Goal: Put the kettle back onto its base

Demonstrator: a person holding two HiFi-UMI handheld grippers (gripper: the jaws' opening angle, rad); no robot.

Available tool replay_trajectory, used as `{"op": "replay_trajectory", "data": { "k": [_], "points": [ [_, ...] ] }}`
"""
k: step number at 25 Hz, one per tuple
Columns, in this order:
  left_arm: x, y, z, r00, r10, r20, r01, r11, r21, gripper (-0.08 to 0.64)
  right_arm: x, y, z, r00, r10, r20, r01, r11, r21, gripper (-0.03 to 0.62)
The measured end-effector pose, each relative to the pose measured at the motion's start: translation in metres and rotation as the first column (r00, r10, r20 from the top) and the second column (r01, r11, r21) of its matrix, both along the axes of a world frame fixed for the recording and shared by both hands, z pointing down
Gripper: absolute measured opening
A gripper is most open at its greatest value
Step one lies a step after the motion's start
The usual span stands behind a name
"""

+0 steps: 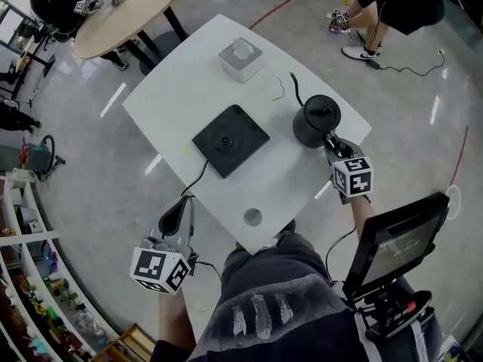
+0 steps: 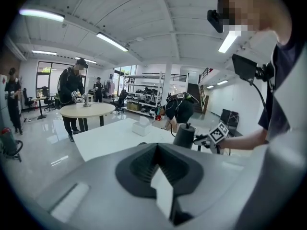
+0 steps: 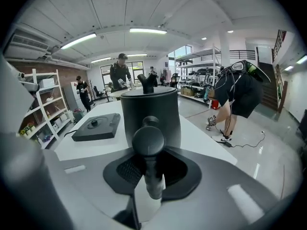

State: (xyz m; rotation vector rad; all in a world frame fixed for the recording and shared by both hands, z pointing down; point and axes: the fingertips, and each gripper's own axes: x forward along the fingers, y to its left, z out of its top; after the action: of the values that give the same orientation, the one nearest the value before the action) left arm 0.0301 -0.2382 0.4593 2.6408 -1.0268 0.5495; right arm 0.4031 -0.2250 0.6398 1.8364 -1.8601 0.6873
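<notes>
On the white table [image 1: 189,74], the black base [image 1: 230,139] lies well apart from the kettle [image 1: 315,119]. The right gripper [image 1: 332,142] pinches its handle [image 3: 148,147]. With the grasp apparently made, lifting and carrying it over the base comes next.

White table [image 1: 173,96] carries a black kettle [image 1: 315,119], a square black base [image 1: 230,140] standing apart with its cord [image 1: 198,178], and a white box [image 1: 241,59].

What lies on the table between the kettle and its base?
Nothing: head view shows only bare white table between kettle and base.
</notes>
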Motion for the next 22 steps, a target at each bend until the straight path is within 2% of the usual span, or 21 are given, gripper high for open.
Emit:
{"op": "replay_trajectory", "data": {
  "k": [5, 10, 17, 22],
  "points": [
    [0.0, 0.007, 0.005, 1.0, 0.019, 0.008, -0.019, 0.999, -0.035, 0.0, 0.004, 0.018, 0.001, 0.999, -0.036, -0.028, 0.035, 0.999, -0.03, 0.071],
    [-0.012, 0.005, 0.003, 1.0, -0.007, 0.007, 0.007, 1.0, -0.017, 0.0, 0.001, 0.014, 0.004, 0.999, -0.048, -0.005, 0.047, 0.999, -0.024, 0.069],
    [-0.022, 0.002, 0.01, 0.999, -0.05, 0.007, 0.05, 0.999, -0.007, 0.0, 0.0, -0.014, -0.028, 0.996, -0.077, 0.054, 0.071, 0.992, 0.101, 0.066],
    [-0.031, 0.003, 0.012, 0.997, -0.071, -0.018, 0.07, 0.997, -0.026, 0.0, -0.011, -0.029, -0.047, 0.994, -0.11, 0.022, 0.106, 0.984, 0.144, 0.063]
  ]
}}
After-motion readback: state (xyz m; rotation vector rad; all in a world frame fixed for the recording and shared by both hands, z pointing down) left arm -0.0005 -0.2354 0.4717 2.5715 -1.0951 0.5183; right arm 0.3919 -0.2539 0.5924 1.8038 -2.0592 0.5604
